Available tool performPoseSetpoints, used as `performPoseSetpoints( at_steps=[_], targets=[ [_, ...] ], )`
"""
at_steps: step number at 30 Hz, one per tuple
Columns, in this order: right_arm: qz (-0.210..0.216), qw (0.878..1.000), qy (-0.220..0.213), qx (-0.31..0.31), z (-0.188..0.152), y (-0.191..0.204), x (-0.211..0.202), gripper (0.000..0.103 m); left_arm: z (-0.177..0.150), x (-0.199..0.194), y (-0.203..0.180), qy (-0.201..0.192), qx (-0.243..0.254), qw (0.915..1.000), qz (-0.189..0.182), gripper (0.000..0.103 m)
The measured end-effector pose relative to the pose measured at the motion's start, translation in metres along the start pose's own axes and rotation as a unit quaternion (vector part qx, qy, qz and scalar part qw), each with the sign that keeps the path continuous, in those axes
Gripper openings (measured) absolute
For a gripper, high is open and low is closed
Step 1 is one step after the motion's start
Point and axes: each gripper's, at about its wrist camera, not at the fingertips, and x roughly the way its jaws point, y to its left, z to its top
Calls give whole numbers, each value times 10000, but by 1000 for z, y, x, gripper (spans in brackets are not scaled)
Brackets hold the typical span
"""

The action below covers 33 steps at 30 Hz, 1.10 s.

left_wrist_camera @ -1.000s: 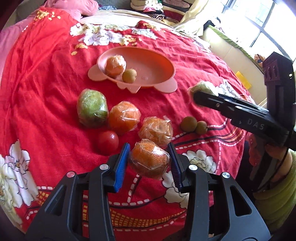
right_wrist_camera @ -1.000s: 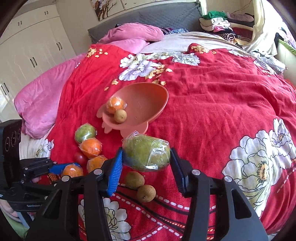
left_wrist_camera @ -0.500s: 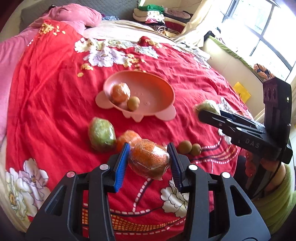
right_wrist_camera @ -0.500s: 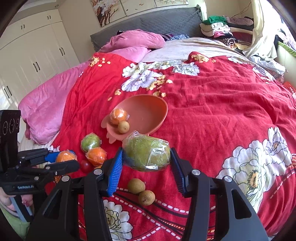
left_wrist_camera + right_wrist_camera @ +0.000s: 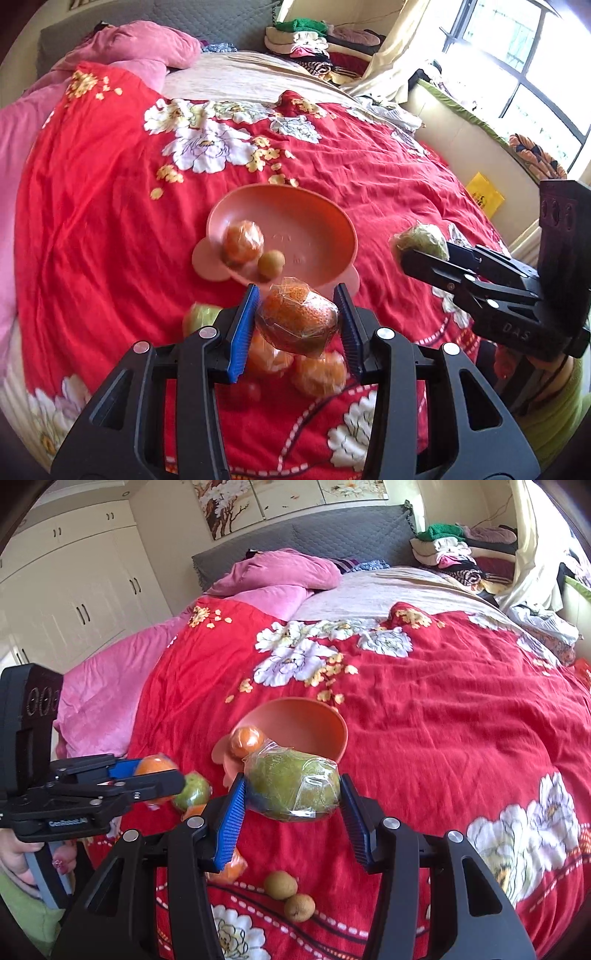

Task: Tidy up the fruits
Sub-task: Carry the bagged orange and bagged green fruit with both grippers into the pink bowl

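My left gripper (image 5: 297, 325) is shut on a plastic-wrapped orange (image 5: 297, 323), held in the air just short of the pink bowl (image 5: 314, 225). Inside the bowl lie a wrapped orange (image 5: 243, 242) and a small brown fruit (image 5: 271, 263). My right gripper (image 5: 291, 801) is shut on a wrapped green fruit (image 5: 291, 788), also lifted, in front of the same bowl (image 5: 314, 720). Below the left gripper, on the red bedspread, lie two wrapped oranges (image 5: 319, 373), a green fruit (image 5: 199, 317) and a red fruit (image 5: 245, 393). Two brown fruits (image 5: 290, 895) lie below the right gripper.
The fruits and bowl rest on a bed with a red flowered bedspread (image 5: 443, 709). Pink pillows (image 5: 280, 570) and a grey headboard stand at the far end, folded clothes (image 5: 458, 550) at the back right. White wardrobes (image 5: 74, 590) line the left wall.
Both grippers have risen with their fruits and come nearer the bowl. The fruits lying on the bedspread have slid lower in both views.
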Motion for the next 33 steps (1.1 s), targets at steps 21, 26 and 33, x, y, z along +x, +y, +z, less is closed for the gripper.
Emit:
performPoseSetpoints(
  at_steps=[21, 26, 33],
  targets=[
    [32, 9999, -24, 131, 18, -28, 17, 48, 56, 65, -3, 477, 295, 9984, 29, 34],
    [44, 10000, 63, 20, 16, -24, 26, 48, 69, 78, 6, 540, 222, 9983, 50, 34],
    [121, 9995, 246, -129, 13, -15, 42, 48, 76, 98, 15, 720, 149, 9973, 42, 34]
  ],
)
